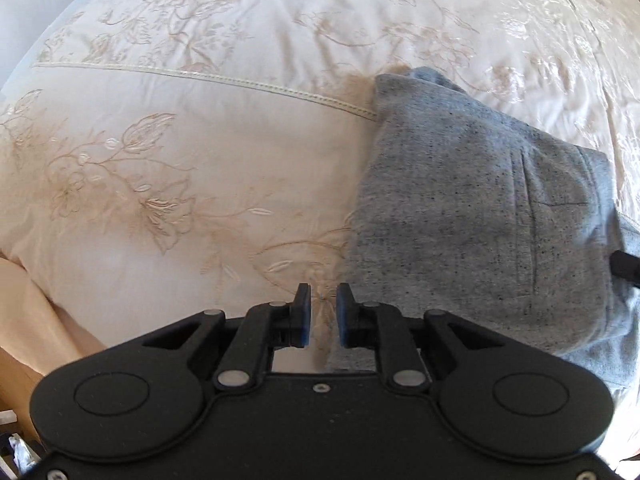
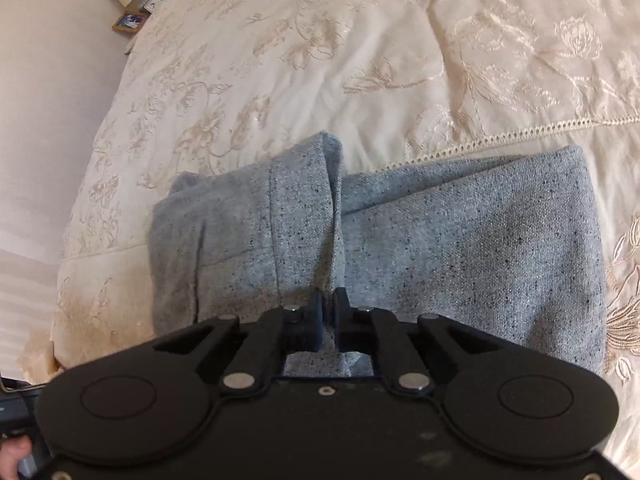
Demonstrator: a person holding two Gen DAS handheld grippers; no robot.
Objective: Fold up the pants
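Pants [image 2: 440, 248], grey speckled knit, lie on the bed [image 2: 360, 60] over a cream embroidered bedspread, already doubled into a compact, roughly rectangular stack. From the right wrist view, a narrower panel is laid over the left part of the bundle, its edge running up the middle as a raised ridge; the broader part lies flat to the right. A lace seam of the bedspread passes under the far edge of the bundle.

Right gripper [image 2: 328, 304]: jaws nearly together, pinched on the near end of that ridge of cloth; fabric shows between and behind the pads.

Left gripper [image 1: 323, 308]: jaws set a little apart, nothing between them, only bedspread below. It hangs just beside the left edge of the pants [image 1: 472, 216], not touching.

Judgement on progress: the long folds look done, since no leg trails loose in either view. Remaining, probably, is one last fold or a tidy-up of the upper panel, with the free left gripper needing to take an edge. Far corners look slightly uneven; may want squaring.
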